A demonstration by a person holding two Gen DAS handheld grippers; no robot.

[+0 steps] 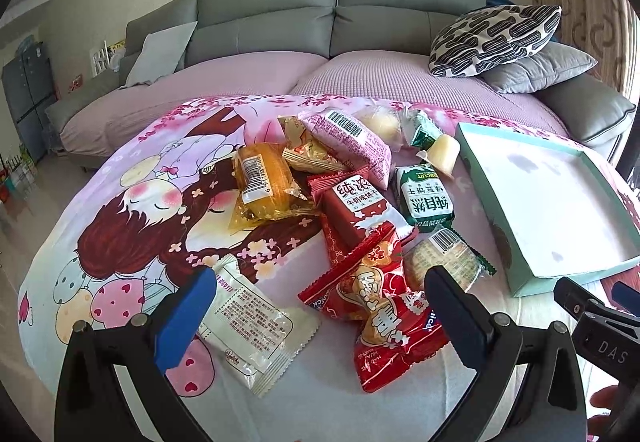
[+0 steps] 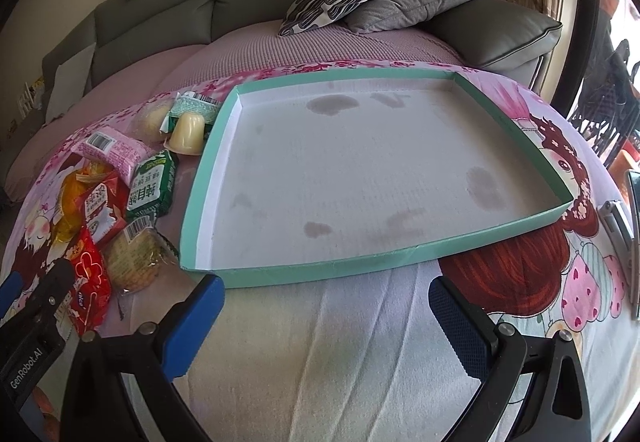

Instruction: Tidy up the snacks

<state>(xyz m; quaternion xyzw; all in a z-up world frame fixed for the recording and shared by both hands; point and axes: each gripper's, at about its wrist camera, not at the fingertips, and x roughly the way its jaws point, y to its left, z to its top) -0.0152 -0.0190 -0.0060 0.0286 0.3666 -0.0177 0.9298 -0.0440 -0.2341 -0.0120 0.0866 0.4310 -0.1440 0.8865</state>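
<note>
My left gripper is wide open and holds nothing. Its blue fingers stick out over the snacks on the pink cartoon cloth. Between them lies a red crinkly packet with a gold picture and white writing. A white packet with tiny print lies by the left finger, partly under it. Further out are a see-through orange packet with a barcode, a dark red packet with a white label, a pink packet, a green biscuit packet, and a clear packet with a round pale cookie. They lie in a messy pile, some on top of others.

My right gripper is wide open too, with nothing in it. Just past its tips sits a flat box tray with mint green sides. Its floor is white with some gray stains. A small yellow jelly cup lies just beside the tray's far left corner. The snack pile is left of the tray.
</note>
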